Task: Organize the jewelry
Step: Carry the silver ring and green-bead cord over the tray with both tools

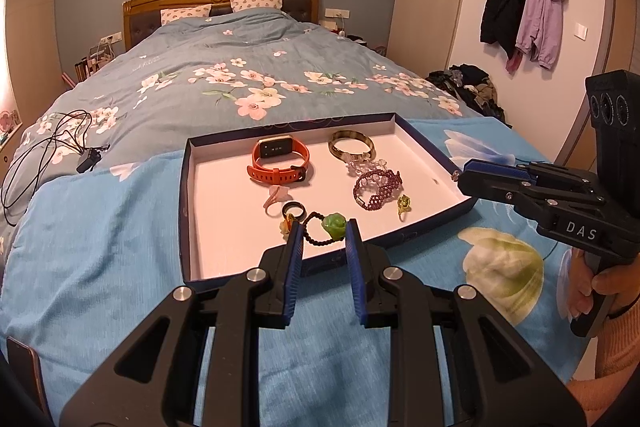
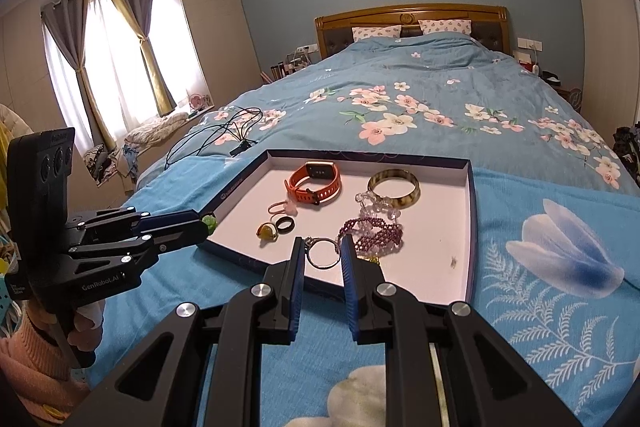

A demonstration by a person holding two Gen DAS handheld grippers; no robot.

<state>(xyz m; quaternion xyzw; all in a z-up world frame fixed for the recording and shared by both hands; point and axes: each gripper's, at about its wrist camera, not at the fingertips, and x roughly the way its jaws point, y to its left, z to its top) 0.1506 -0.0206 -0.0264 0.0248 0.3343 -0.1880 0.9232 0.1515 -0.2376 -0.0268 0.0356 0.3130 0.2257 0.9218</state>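
A dark-rimmed box lid (image 1: 186, 211) with a white floor lies on the bed and holds jewelry: an orange watch (image 1: 280, 159), a tortoiseshell bangle (image 1: 351, 143), a purple bead bracelet (image 1: 376, 189), a black ring (image 1: 294, 209) and a pink ring (image 1: 275, 199). My left gripper (image 1: 322, 233) is shut on a black bead bracelet with a green rose charm (image 1: 334, 225), over the lid's near edge. My right gripper (image 2: 322, 251) is shut on a silver ring (image 2: 323, 253), over the lid's near edge (image 2: 280, 267).
The lid rests on a blue flowered blanket (image 1: 100, 247) at the foot of a made bed (image 1: 240, 67). A black cable (image 1: 48, 151) lies on the quilt to the left. A phone edge (image 1: 24, 367) shows at bottom left. Coats hang on the right wall (image 1: 524, 15).
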